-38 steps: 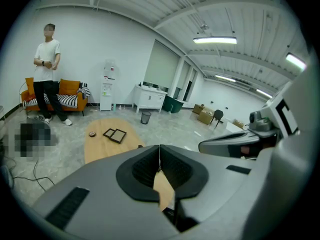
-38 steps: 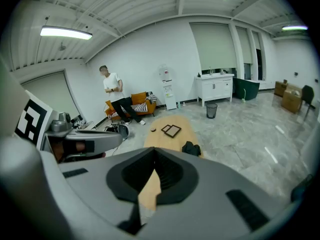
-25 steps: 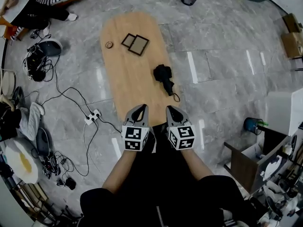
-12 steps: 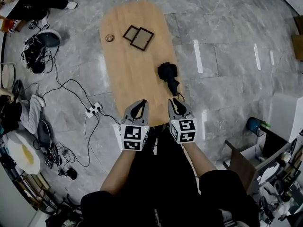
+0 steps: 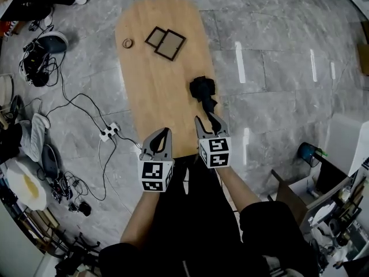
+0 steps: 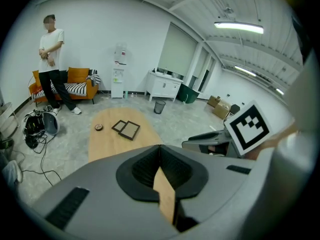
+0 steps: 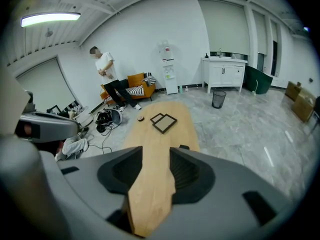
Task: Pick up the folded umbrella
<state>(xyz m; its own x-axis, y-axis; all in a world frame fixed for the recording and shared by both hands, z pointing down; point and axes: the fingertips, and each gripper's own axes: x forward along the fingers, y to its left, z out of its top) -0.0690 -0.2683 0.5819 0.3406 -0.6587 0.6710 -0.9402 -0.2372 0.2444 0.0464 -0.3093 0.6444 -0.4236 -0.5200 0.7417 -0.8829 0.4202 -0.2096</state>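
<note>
The folded umbrella [image 5: 203, 91] lies ungrasped on the table [image 5: 153, 91], mid-frame. Just below it your right hand-held gripper [image 5: 206, 119] is opening, empty. Your left hand-held gripper [image 5: 163, 134] is closed, empty.

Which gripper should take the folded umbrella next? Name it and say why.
Right. The right gripper hangs just short of the folded umbrella near the wooden table's right edge, jaws opening with nothing between them; the left gripper sits farther left, jaws together.

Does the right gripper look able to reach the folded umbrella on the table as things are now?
Probably yes. The folded umbrella lies on the table just ahead of the right gripper, with nothing between them. Its jaws are opening and hold nothing.
</note>
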